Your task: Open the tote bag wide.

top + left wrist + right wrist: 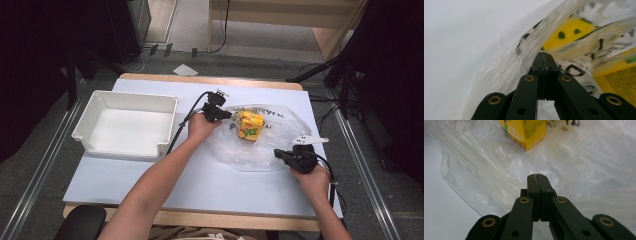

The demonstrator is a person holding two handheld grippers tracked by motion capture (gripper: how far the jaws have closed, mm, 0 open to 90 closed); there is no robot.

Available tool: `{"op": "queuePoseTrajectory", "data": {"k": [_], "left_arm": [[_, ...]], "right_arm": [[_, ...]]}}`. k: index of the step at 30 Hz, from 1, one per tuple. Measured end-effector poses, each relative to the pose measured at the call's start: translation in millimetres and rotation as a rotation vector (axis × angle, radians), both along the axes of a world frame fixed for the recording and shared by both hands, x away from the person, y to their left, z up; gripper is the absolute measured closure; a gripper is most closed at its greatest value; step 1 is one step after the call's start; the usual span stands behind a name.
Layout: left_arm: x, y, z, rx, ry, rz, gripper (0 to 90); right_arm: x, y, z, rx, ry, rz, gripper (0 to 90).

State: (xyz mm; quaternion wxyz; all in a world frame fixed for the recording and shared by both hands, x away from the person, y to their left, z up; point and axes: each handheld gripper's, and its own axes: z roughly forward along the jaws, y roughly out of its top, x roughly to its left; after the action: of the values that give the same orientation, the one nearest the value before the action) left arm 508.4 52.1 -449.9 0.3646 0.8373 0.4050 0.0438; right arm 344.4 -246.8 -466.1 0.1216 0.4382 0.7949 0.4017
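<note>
On smooth white table [200, 185], crinkled clear plastic bag [270, 150], boxy yellow carton [249, 125]

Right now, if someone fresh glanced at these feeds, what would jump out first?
The yellow carton inside the clear plastic bag, right of the table's middle, catches the eye first. Next, the left gripper with its jaws shut at the bag's left edge, and the right gripper shut at the bag's near right edge. The empty white bin sits to the left.
</note>
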Motion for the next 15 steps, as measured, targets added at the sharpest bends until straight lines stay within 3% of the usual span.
{"op": "queuePoseTrajectory", "data": {"k": [7, 15], "left_arm": [[-6.6, 4.5, 17.4, -0.029, -0.009, -0.042, 87.4], [-13.2, 8.9, 33.9, -0.054, -0.019, -0.081, 81.7]], "right_arm": [[-0.5, 10.8, 20.4, 0.025, -0.016, -0.028, 90.0], [-2.8, 17.0, 26.4, 0.045, -0.024, -0.019, 88.7]]}}
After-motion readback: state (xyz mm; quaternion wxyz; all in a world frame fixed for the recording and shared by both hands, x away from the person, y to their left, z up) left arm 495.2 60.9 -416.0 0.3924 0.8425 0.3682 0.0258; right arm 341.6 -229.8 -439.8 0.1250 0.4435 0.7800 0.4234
